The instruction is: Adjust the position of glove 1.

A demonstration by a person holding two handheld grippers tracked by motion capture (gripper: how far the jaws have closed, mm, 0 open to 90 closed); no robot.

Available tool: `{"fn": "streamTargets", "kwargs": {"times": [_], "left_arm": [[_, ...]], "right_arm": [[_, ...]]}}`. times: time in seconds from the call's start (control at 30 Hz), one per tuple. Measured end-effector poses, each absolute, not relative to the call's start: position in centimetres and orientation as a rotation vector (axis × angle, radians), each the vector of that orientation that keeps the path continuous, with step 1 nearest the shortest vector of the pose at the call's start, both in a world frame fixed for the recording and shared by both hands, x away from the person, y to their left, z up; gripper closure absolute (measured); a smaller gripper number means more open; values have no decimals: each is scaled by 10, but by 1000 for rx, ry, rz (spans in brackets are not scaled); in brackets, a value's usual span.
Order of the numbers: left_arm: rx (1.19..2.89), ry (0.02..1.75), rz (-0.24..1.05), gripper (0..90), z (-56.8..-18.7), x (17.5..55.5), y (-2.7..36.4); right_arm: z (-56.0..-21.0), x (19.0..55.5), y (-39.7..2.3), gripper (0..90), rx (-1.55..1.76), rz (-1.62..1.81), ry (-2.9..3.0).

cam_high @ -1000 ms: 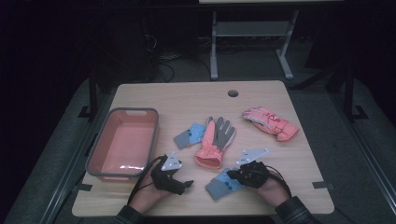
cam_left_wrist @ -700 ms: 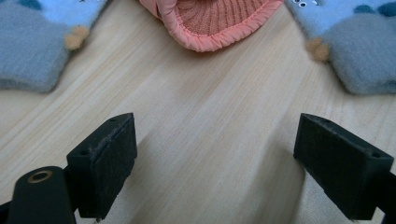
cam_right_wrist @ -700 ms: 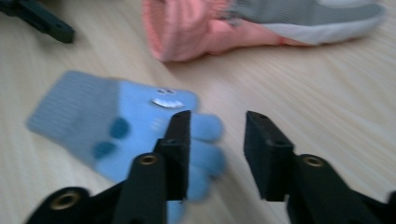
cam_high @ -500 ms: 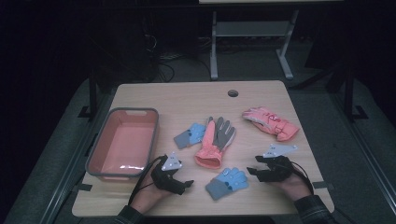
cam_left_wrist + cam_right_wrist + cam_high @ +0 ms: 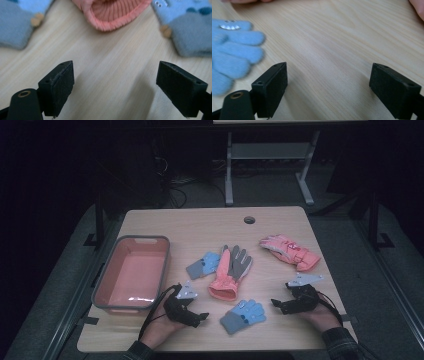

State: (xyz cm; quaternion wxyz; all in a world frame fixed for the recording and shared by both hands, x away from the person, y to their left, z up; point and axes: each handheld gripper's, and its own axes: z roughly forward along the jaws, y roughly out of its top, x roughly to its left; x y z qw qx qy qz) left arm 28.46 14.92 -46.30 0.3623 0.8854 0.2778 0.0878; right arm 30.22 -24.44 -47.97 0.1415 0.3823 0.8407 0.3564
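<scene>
A light blue glove [image 5: 243, 315] lies near the table's front edge, between my two grippers. My right gripper [image 5: 276, 304] sits on the table just right of it. Its jaws have just been opening and now stand open over bare wood [image 5: 328, 87], with the glove's fingers [image 5: 234, 50] off to the left. My left gripper [image 5: 201, 316] rests left of the glove, open with nothing between its fingers [image 5: 116, 87]. Ahead of it I see the ribbed cuff of a salmon and grey glove [image 5: 115, 12] [image 5: 230, 272]. A second blue glove [image 5: 204, 265] lies beside that one.
A pink padded glove [image 5: 290, 251] lies at the right of the table. A salmon bin with a grey rim [image 5: 131, 239] stands at the left. A dark round hole [image 5: 249, 219] marks the far edge. The floor around is dark.
My right hand has drawn away to the right from the near blue glove, which stays lying on the table. The left hand has kept still.
</scene>
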Motion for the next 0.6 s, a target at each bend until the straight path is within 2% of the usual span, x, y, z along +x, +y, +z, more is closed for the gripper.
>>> {"fn": "streamTargets", "kwargs": {"times": [0.3, 0.6], "left_arm": [[2266, 720, 252, 144, -438, 292, 142], [2241, 736, 263, 145, -418, 321, 129]], "right_arm": [[-482, 302, -247, 129, 1095, 1056, 2414], [-482, 302, -247, 128, 1097, 1059, 2412]]}}
